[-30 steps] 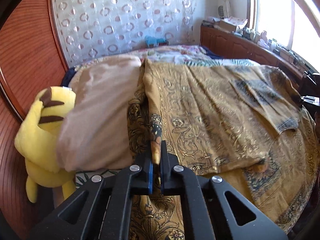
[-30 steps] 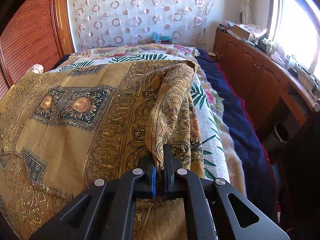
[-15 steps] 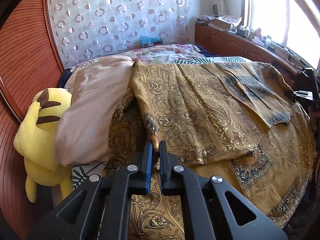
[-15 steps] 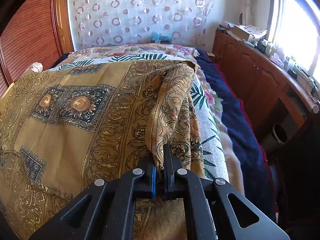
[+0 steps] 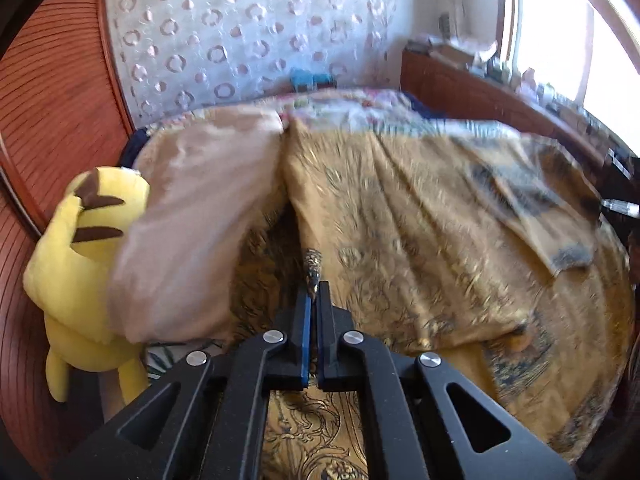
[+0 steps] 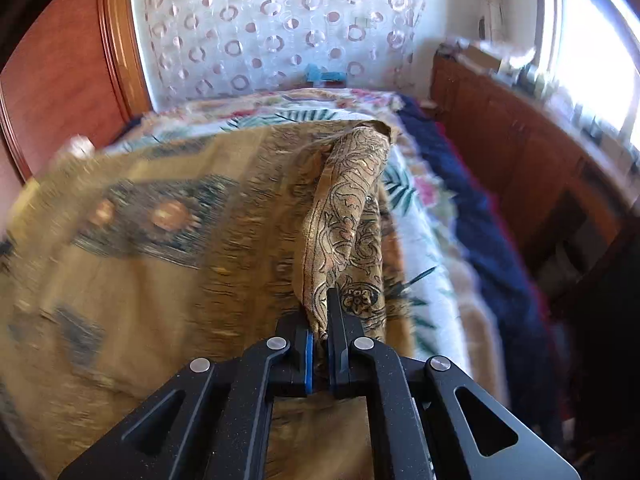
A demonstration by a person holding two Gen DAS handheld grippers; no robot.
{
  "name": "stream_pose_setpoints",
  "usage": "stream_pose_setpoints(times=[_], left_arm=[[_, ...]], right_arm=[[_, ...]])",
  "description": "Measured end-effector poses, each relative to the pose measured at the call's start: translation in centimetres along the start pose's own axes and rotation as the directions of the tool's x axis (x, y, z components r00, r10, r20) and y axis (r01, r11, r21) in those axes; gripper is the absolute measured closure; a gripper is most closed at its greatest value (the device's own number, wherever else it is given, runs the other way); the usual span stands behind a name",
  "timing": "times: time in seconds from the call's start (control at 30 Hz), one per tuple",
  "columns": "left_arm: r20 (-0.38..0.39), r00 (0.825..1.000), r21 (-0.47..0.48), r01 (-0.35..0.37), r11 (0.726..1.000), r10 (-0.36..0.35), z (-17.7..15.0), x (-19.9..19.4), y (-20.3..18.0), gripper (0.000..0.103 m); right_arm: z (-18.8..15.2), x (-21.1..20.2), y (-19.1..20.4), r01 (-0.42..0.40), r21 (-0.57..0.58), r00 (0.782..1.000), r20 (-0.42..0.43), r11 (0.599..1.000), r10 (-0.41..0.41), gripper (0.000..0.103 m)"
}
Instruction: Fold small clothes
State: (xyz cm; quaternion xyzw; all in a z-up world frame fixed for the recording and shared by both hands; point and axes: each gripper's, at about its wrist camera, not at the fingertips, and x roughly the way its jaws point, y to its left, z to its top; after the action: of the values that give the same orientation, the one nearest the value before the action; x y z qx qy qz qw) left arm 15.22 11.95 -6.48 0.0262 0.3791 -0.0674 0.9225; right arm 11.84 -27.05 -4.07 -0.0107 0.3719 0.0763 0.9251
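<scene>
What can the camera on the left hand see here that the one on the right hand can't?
Only the left wrist view shows the yellow plush toy and the beige pillow beside it, plus the left gripper, jaws shut on a corner of the golden patterned cloth.

Only the right wrist view shows the dark blue blanket along the bed's edge and the right gripper, jaws shut on a bunched edge of the cloth.

Both show the cloth spread on the bed, the circle-patterned curtain and the wooden cabinet under the window.

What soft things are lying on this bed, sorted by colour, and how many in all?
Golden patterned cloth: 1
Yellow plush toy: 1
Beige pillow: 1
Floral bedspread: 1
Navy blanket: 1
Total: 5
</scene>
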Motion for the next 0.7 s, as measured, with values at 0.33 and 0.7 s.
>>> stream_pose_setpoints(times=[0.33,0.7], left_arm=[[0.148,0.988,-0.038,0.057,0.998,-0.050,0.8,-6.2,0.9,0.101],[0.180,0.981,-0.113,0.092,0.989,-0.071,-2.4,-9.7,3.1,0.101]], right_arm=[[1.8,-8.6,1.0,-0.129,-0.017,0.980,0.151,0.991,0.130,0.100],[-1.8,-15.8,-0.8,-0.209,0.001,0.956,0.208,0.978,0.204,0.100]])
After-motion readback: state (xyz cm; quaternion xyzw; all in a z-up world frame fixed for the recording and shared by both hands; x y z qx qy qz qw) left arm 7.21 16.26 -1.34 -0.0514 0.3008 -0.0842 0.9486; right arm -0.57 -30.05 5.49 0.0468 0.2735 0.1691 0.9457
